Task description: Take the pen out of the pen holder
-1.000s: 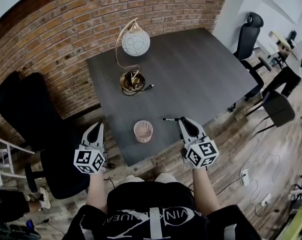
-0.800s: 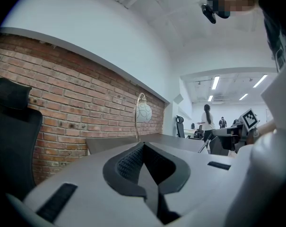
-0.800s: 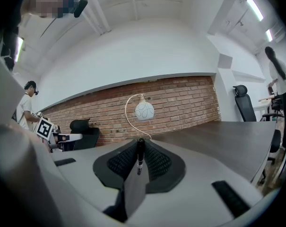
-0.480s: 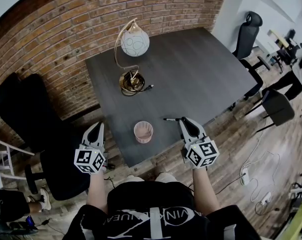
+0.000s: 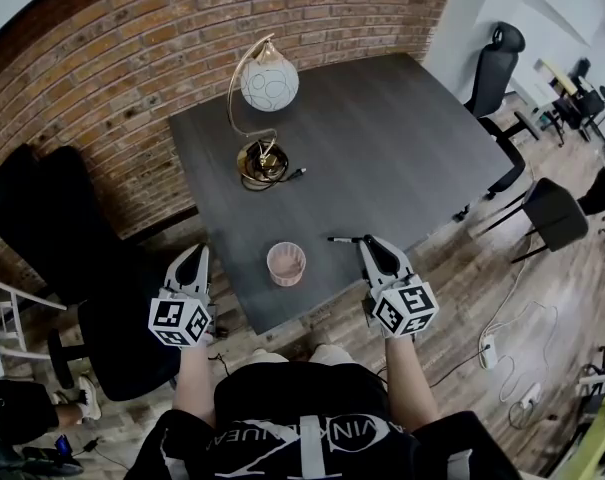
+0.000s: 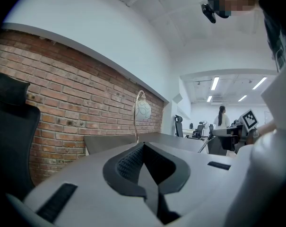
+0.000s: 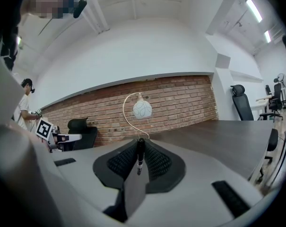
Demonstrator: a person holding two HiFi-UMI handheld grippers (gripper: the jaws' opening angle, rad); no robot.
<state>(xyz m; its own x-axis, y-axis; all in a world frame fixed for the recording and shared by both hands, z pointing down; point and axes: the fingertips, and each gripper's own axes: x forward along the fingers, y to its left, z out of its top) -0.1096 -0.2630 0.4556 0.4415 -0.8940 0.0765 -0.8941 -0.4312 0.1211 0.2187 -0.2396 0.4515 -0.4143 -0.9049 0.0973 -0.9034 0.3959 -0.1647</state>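
A red brick wall point(image 5: 132, 68) runs behind a dark grey table point(image 5: 412, 138), where a lamp point(image 5: 269, 83) with a white globe shade hangs from a curved gold stand near the bricks. A black office chair point(image 5: 42, 228) stands at the table's left and another chair point(image 5: 497, 63) at its far right corner. A dark side chair point(image 5: 557, 213) sits on the wood-plank floor point(image 5: 462, 268), where a white power strip point(image 5: 490, 352) and cables lie. Above the brick rises white plaster point(image 7: 133, 56), and strip lights point(image 6: 213, 84) glow on a distant ceiling.
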